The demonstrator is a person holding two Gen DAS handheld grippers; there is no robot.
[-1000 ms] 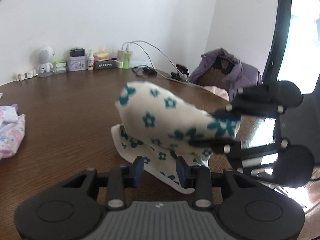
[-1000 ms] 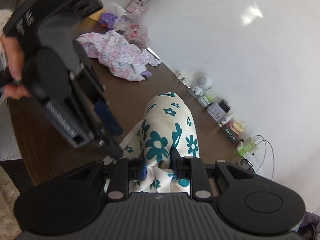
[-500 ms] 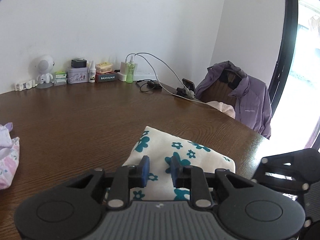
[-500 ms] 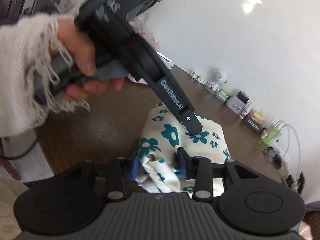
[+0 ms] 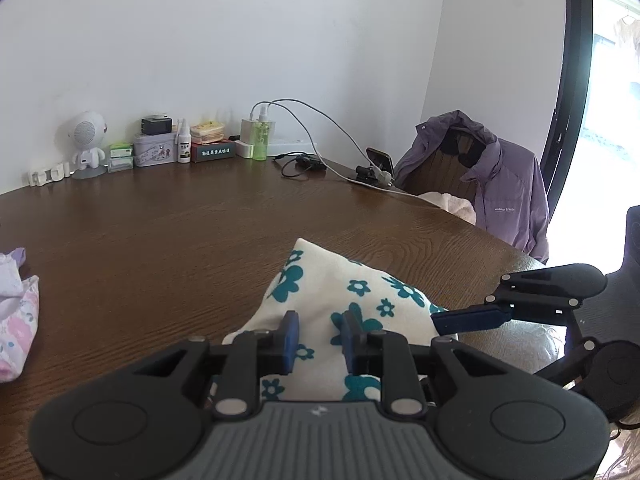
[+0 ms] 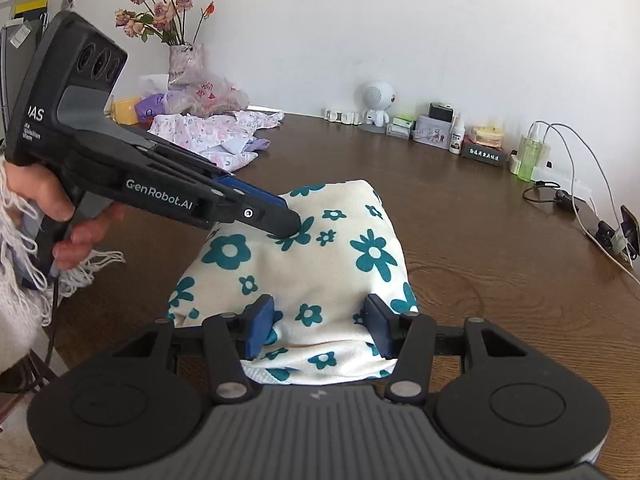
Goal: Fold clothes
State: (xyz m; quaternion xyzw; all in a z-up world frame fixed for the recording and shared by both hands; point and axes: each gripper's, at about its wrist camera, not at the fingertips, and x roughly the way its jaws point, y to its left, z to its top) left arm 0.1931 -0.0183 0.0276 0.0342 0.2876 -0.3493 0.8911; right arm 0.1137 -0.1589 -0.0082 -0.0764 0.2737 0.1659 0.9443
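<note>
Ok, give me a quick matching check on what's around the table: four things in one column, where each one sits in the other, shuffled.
1. flowered cloth
2. purple jacket
3. green bottle
4. pink garment

A. draped over a chair
B. folded, at the near edge of the table
C. standing by the wall
D. crumpled near the vase

Pairs: 1-B, 2-A, 3-C, 4-D
</note>
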